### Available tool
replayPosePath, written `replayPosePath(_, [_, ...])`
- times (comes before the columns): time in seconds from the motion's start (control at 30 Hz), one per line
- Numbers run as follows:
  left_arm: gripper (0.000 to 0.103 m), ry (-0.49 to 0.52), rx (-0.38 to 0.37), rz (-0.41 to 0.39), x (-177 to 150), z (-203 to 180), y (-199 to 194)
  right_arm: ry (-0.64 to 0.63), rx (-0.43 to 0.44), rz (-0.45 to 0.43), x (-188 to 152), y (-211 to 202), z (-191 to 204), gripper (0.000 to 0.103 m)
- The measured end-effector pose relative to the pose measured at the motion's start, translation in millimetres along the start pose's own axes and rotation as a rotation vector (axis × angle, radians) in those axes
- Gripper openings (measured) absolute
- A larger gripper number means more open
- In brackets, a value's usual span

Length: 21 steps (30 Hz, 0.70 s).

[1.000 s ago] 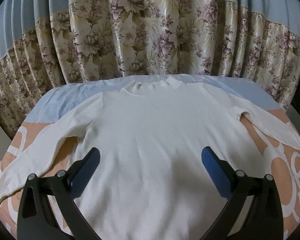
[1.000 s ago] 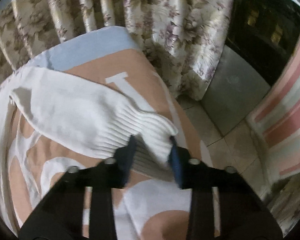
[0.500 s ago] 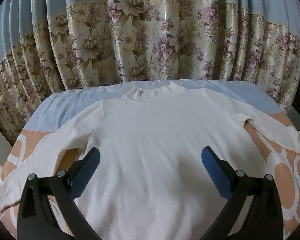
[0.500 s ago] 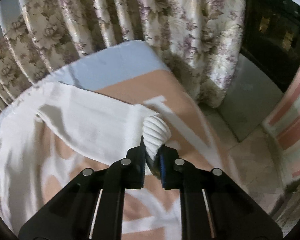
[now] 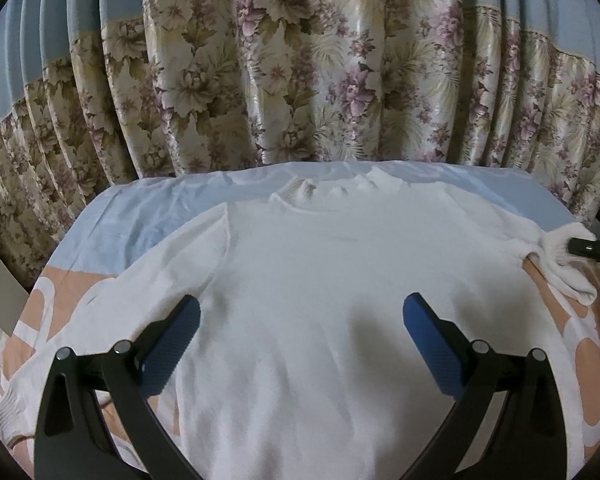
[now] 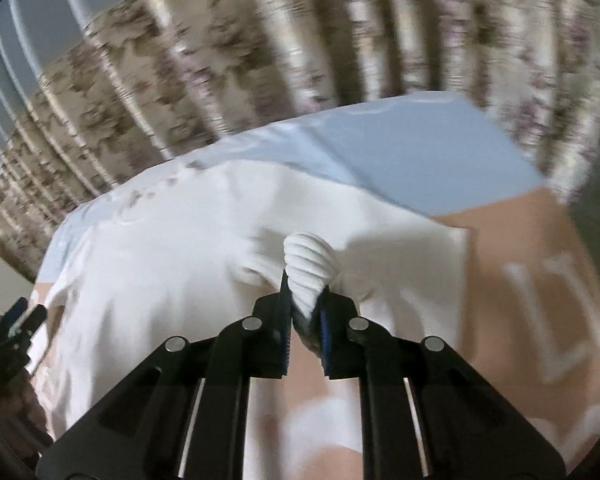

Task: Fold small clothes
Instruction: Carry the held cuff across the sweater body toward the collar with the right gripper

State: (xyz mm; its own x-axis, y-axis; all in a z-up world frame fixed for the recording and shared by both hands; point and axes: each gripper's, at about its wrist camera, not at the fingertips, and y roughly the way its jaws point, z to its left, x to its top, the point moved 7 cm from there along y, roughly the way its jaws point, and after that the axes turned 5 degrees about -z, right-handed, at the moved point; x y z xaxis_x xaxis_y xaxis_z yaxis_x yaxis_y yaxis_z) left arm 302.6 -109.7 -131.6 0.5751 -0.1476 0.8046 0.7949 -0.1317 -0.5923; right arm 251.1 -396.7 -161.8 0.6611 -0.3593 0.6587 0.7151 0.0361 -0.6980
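A white sweater [image 5: 320,300] lies flat, front up, on the surface [image 5: 148,208], its body spread ahead of and between the left gripper's [image 5: 300,340] wide jaws, which hover over it holding nothing. Its collar [image 5: 328,192] lies far ahead of those jaws, one sleeve [image 5: 80,328] trailing out past the left jaw. The right gripper [image 6: 306,312] has its jaws pinched narrow on the ribbed cuff [image 6: 308,268] of the other sleeve, lifted over the sweater's side. Beyond both hangs a flowered curtain [image 5: 300,80].
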Motion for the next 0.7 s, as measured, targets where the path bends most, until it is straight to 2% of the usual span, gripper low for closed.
replayPosePath(0.17, [0.101, -0.020, 0.020, -0.002, 10, 25, 12, 0.005, 0.087, 0.026, 9, 42, 66, 0.011])
replayPosePath(0.4, [0.101, -0.041, 0.053, -0.006, 17, 60, 22, -0.012, 0.185, 0.059, 12, 80, 146, 0.011])
replayPosePath(0.7, [0.101, -0.056, 0.094, 0.022, 5, 97, 39, -0.087, 0.241, 0.116, -2, 122, 223, 0.011])
